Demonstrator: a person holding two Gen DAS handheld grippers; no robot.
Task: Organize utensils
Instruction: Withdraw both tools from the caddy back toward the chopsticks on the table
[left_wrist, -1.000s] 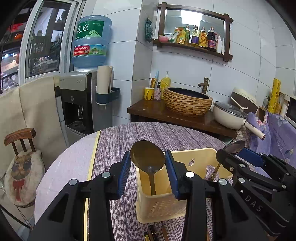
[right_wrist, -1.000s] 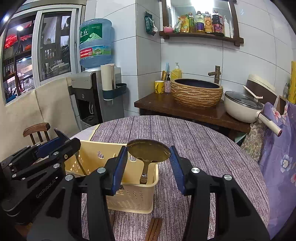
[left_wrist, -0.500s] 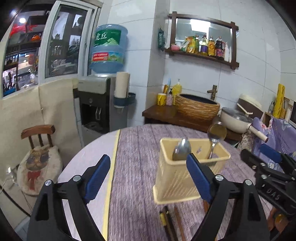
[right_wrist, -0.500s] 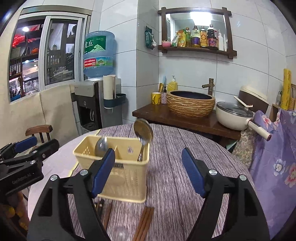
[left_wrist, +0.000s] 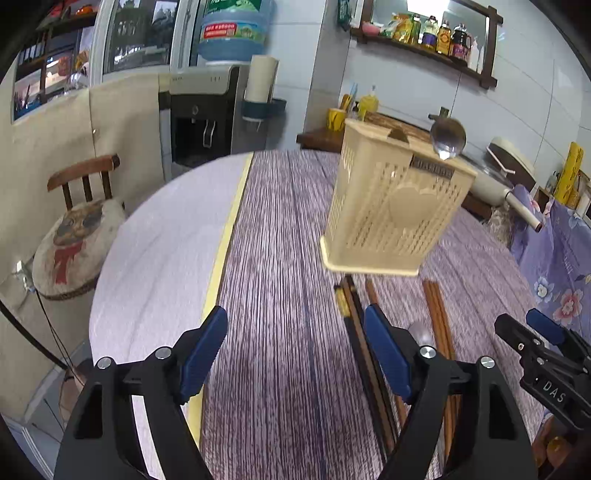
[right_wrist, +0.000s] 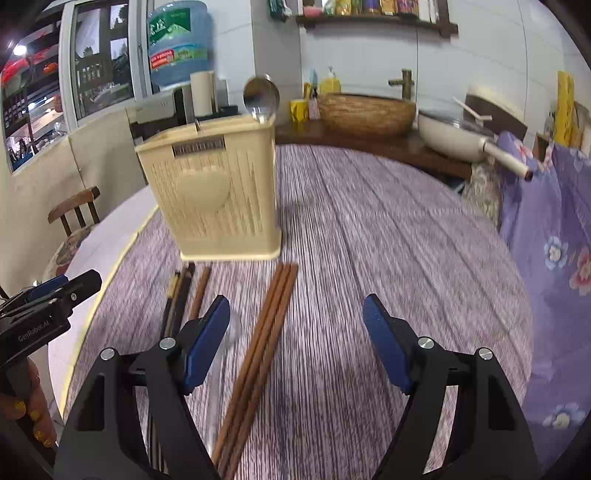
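Now both tools hang above the purple table cloth (right_wrist: 369, 236) with jaws spread wide, empty: the left gripper (left_wrist: 295, 354) and the right gripper (right_wrist: 295, 339). At twelve o'clock stands the cream utensil holder (right_wrist: 218, 192), upright, a metal spoon (right_wrist: 260, 98) poking from its top. Brown chopsticks (right_wrist: 258, 354) lie on the cloth just before it (darker ones (right_wrist: 177, 299) beside, toward nine o'clock).

White-tiled walls (right_wrist: 480, 55), water dispenser (left_wrist: 199, 110), wooden chair (left_wrist: 85, 181), window (right_wrist: 99, 62).
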